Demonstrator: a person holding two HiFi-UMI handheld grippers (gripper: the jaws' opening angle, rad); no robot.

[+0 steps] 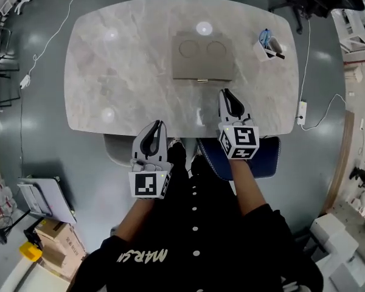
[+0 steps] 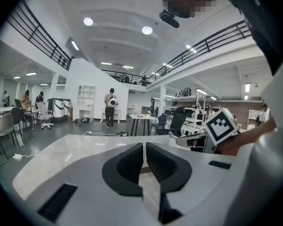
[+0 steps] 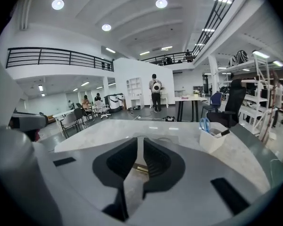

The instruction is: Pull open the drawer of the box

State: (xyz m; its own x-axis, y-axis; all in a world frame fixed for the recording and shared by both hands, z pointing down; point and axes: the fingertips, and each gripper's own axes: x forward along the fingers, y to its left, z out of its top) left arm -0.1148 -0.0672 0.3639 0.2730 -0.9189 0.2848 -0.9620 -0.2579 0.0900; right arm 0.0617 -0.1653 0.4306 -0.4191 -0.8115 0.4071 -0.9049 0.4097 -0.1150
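A flat grey box with two round recesses on top lies at the middle of the marble table. Its drawer front faces me, with a small brass handle at the near edge. My right gripper hovers just short of that handle, slightly to its right. Its jaws stand a narrow gap apart, and the handle shows through that gap, not touched. My left gripper hangs over the table's near edge to the left, jaws together and empty.
A white holder with blue scissors stands at the table's far right. A blue chair and a grey one sit tucked under the near edge. People stand far off across the hall.
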